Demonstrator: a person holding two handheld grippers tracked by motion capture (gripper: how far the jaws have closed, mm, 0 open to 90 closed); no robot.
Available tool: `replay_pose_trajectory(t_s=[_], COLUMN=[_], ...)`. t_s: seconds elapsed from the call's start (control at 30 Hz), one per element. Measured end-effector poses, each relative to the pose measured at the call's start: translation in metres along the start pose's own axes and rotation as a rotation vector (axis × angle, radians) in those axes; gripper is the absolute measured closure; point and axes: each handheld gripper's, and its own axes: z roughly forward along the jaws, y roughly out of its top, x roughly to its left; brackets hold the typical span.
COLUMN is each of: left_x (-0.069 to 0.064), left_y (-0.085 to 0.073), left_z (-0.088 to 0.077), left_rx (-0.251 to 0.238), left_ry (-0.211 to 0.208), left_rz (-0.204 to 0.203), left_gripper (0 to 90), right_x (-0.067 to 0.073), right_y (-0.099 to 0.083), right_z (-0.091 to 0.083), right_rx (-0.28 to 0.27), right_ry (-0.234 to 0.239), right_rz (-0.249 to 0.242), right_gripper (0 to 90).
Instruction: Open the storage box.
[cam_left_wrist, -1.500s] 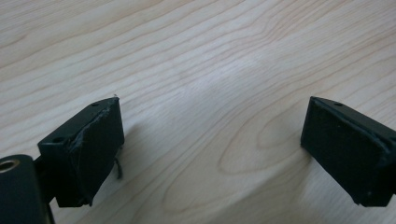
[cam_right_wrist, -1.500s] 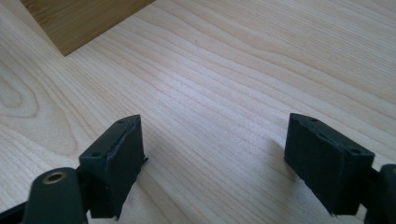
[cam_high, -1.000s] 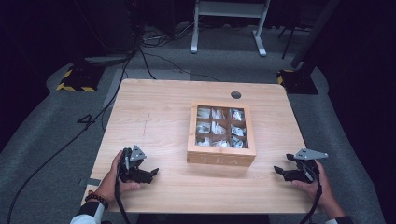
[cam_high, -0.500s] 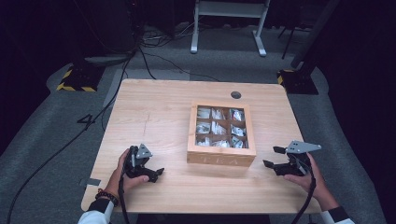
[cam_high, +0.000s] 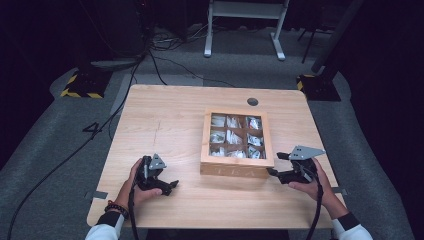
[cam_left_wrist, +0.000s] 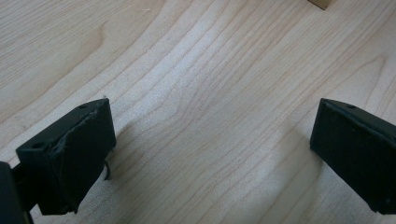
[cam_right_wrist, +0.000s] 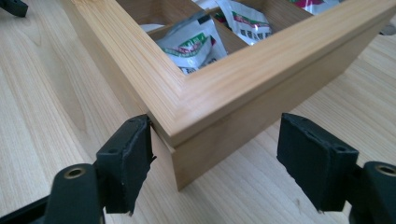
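at lower right of the high view my right gripper (cam_high: 274, 166) has been narrowing its fingers, astride the wooden box (cam_high: 236, 168) corner, unclamped; i'd square up first. left gripper (cam_high: 171, 186) fingers apart over desk (cam_high: 165, 120).

One desk (cam_high: 165, 125) stands in the high view, with one round hole (cam_high: 252, 101) near its far edge. On it sits one wooden box (cam_high: 237, 168), divided into nine compartments in three rows of three. Each compartment holds pale sachets (cam_high: 233, 136); their exact number cannot be told. Two hand-held grippers are present, a left hand-held gripper (cam_high: 172, 185) and a right hand-held gripper (cam_high: 274, 164), one in each of the person's two hands. Each gripper has two black jaws. Beyond the desk stand two yellow-and-black striped bases (cam_high: 80, 88).
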Motion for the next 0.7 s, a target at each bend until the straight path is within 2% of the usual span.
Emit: replay_pose_trajectory(t_s=[0.2, 0.4, 0.47, 0.57, 0.7], left_x=[-0.0007, -0.0007, -0.0006, -0.0007, -0.0008], left_y=[0.0000, 0.0001, 0.0001, 0.0001, 0.0000], left_z=[0.0003, 0.0003, 0.0002, 0.0003, 0.0003], left_rx=[-0.002, 0.000, 0.000, 0.000, -0.002], left_ry=[0.002, 0.000, 0.001, 0.001, 0.003], left_rz=[-0.007, -0.008, -0.008, -0.008, -0.009], left_gripper=[0.6, 0.5, 0.5, 0.5, 0.5], right_x=[0.0025, 0.0009, 0.0010, 0.0005, 0.0006], right_y=[0.0004, -0.0028, -0.0027, -0.0015, -0.0007], right_z=[0.0047, 0.0091, 0.0092, 0.0065, 0.0062], right_rx=[0.007, -0.006, -0.008, -0.040, -0.037], right_ry=[0.021, 0.059, 0.060, 0.062, 0.060], right_rz=[-0.003, 0.029, 0.030, 0.048, 0.045], right_gripper=[29.6, 31.4, 31.4, 33.8, 33.9])
